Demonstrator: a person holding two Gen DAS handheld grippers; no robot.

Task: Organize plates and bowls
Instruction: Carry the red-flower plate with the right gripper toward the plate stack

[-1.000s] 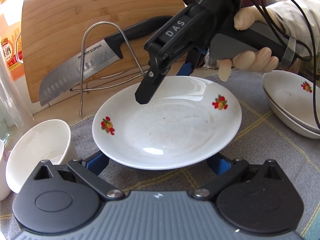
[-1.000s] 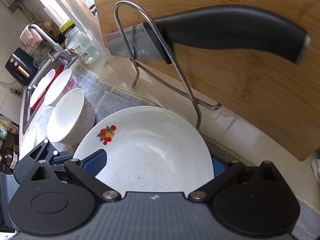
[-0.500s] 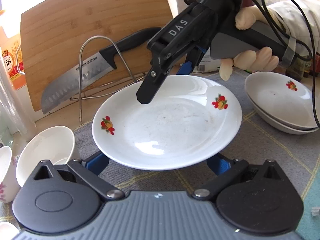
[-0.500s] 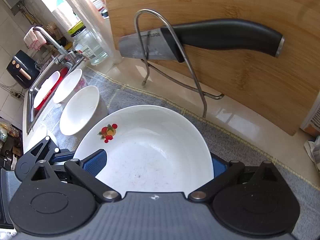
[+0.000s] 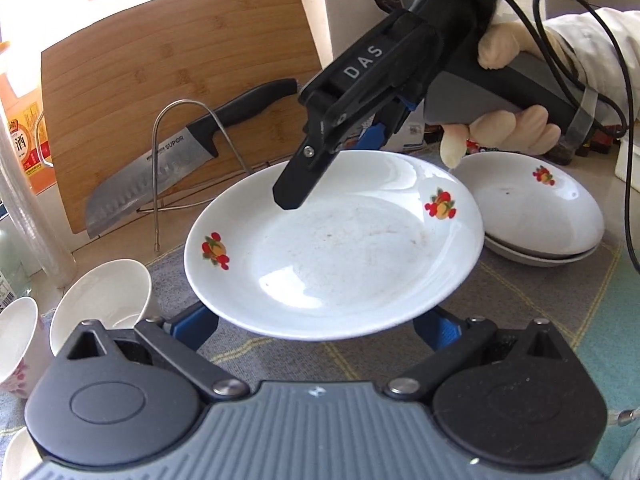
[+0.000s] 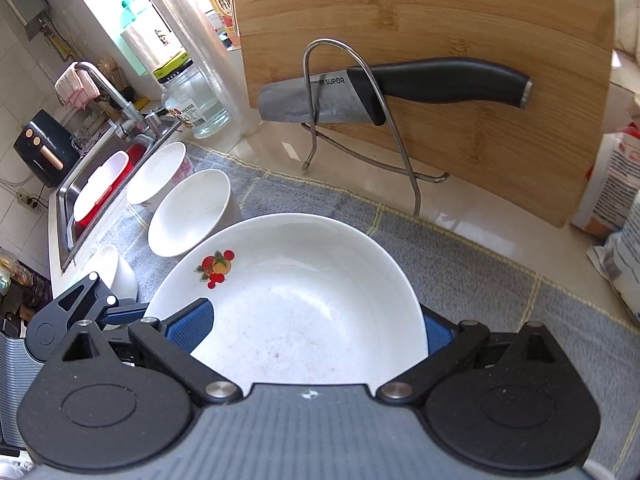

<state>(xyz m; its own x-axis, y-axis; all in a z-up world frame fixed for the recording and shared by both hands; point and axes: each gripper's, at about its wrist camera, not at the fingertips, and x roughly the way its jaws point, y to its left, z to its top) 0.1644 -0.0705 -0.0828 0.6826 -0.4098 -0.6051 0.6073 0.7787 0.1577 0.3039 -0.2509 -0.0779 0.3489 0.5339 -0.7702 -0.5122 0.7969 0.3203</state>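
Note:
A white plate with fruit prints is held level above the grey mat between both grippers. My left gripper grips its near rim. My right gripper grips its far rim; in the right wrist view the plate sits between that gripper's blue pads. A stack of matching plates lies on the mat to the right. White bowls stand on the left; they also show in the right wrist view.
A bamboo cutting board leans at the back with a knife on a wire stand. A sink with a faucet lies far left. A jar and packages line the counter's back.
Both grippers have carried the plate to the right, away from the cutting board; the stack of matching plates has come closer, and more bowls show on the left.

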